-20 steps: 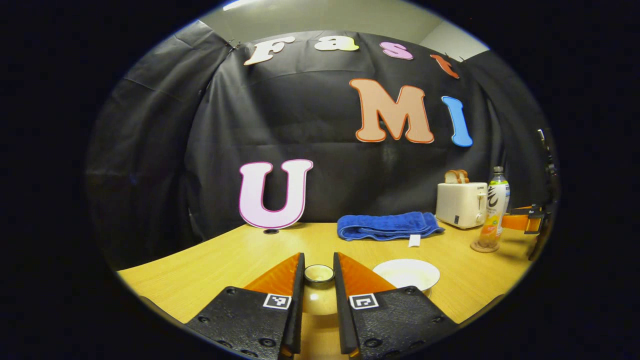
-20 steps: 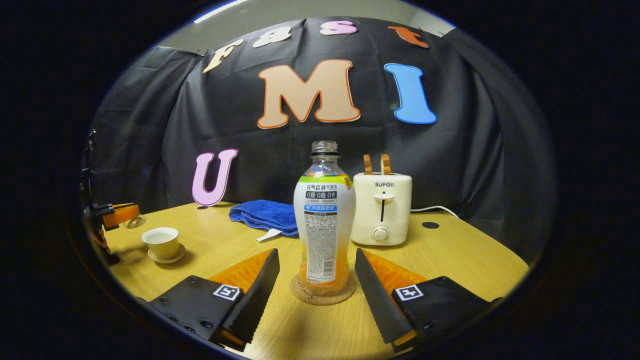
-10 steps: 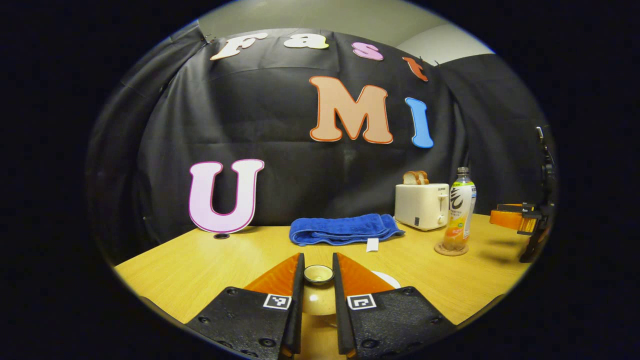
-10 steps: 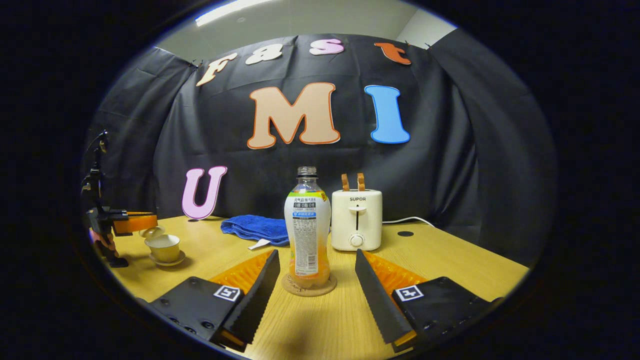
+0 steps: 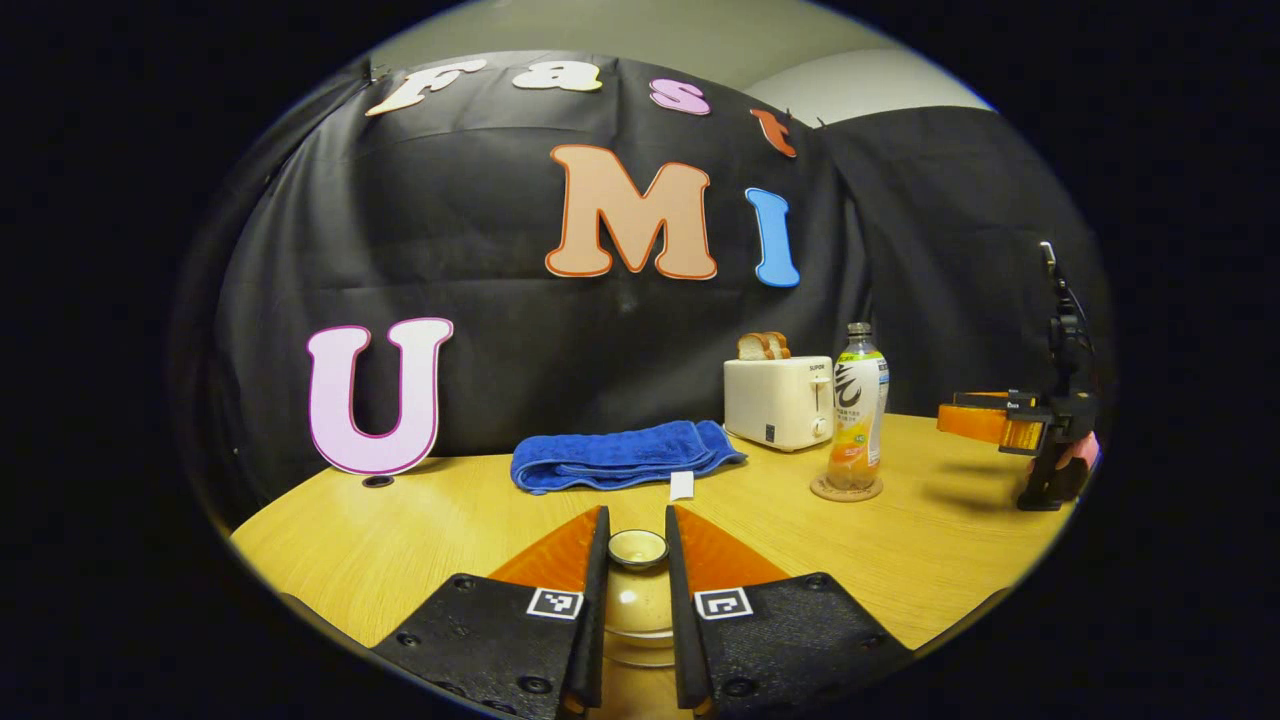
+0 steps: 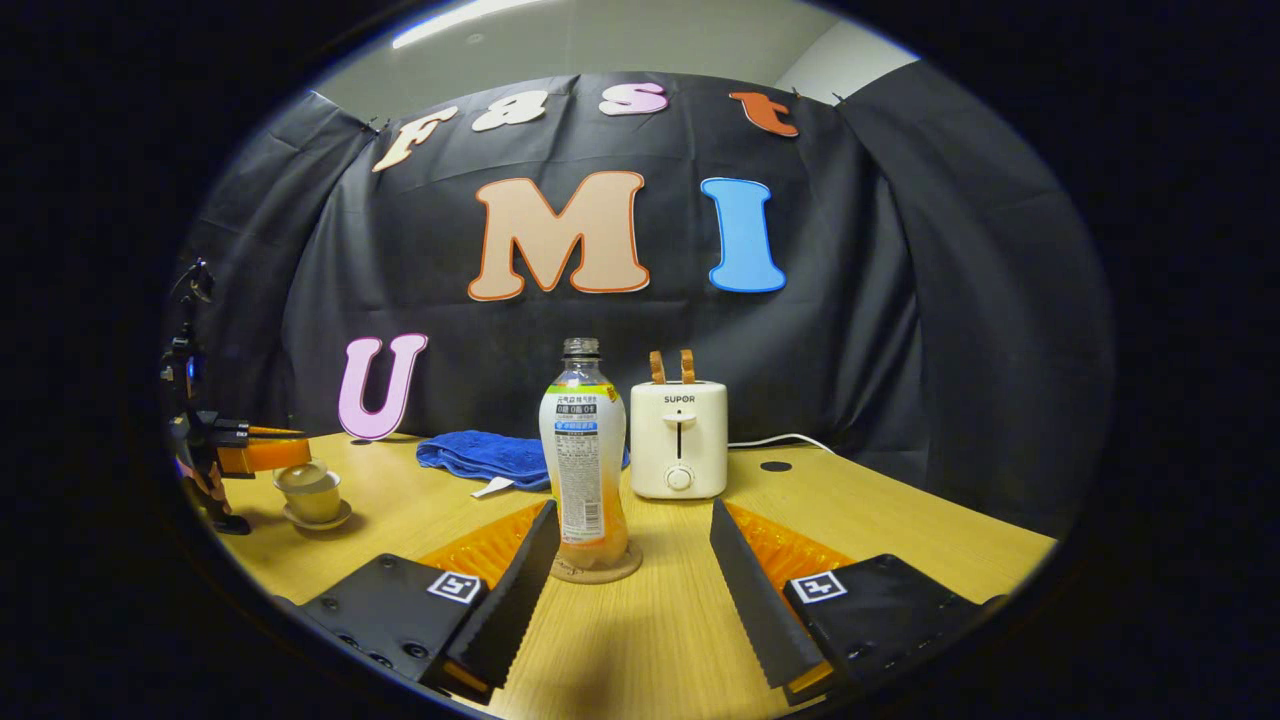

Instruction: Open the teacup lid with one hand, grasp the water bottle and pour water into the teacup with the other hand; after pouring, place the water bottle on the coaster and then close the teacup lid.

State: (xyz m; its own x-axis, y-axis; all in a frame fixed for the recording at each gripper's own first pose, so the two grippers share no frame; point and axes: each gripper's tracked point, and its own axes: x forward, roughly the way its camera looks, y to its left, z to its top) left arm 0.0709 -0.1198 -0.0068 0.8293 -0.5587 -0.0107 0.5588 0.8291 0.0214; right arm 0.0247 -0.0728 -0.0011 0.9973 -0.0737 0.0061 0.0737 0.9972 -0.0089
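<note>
Pouring looks done: water bottle (image 6: 585,450) stands upright on the coaster (image 6: 597,570) near the toaster (image 6: 678,438), w/ the right gripper (image 6: 632,560) just short of it, jaws wide apart & holding nothing. Left gripper (image 5: 636,585) has both fingers clamped on the knob of the teacup lid (image 5: 637,548); in the right gripper view the lid sits right at the rim of the teacup (image 6: 311,494) on its saucer (image 6: 318,520), can't tell if it's fully seated. Judging by that, only the last step is left: settle the lid, let go.
</note>
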